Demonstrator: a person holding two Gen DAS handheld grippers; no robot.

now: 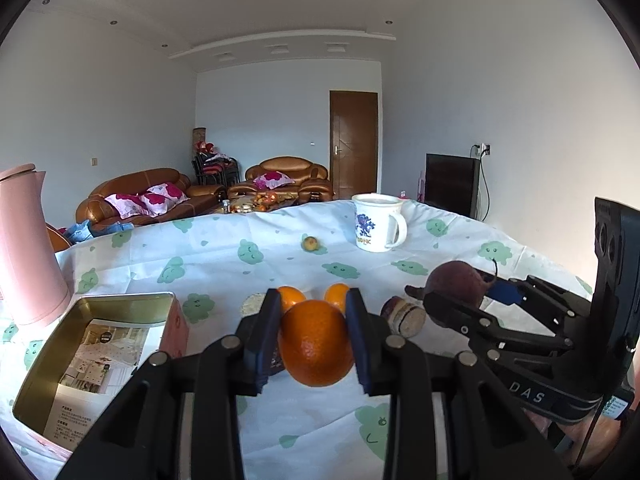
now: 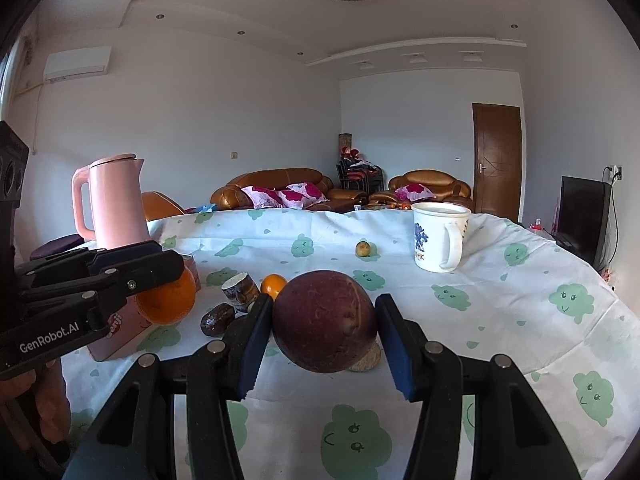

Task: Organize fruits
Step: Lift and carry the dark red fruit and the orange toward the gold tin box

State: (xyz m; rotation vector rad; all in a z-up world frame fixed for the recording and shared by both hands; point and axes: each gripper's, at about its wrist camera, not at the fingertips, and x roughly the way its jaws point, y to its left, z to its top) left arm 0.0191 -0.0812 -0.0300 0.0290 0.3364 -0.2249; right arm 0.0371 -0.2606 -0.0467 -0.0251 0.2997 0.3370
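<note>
My left gripper (image 1: 314, 336) is shut on a large orange (image 1: 316, 344) and holds it above the tablecloth, just right of an open pink tin box (image 1: 92, 356). My right gripper (image 2: 324, 332) is shut on a dark purple round fruit (image 2: 325, 321) held above the cloth; it also shows in the left wrist view (image 1: 458, 284). Two small oranges (image 1: 290, 296) lie behind the left fingers. Brown cut pieces (image 2: 240, 288) and a dark date-like fruit (image 2: 218, 319) lie on the cloth. A small yellow-green fruit (image 2: 363, 248) sits farther back.
A pink kettle (image 2: 116, 204) stands at the back left. A white mug (image 2: 438, 236) stands at the back right. The tin box holds a printed leaflet (image 1: 96, 364). The table (image 2: 520, 300) has a white cloth with green cloud prints.
</note>
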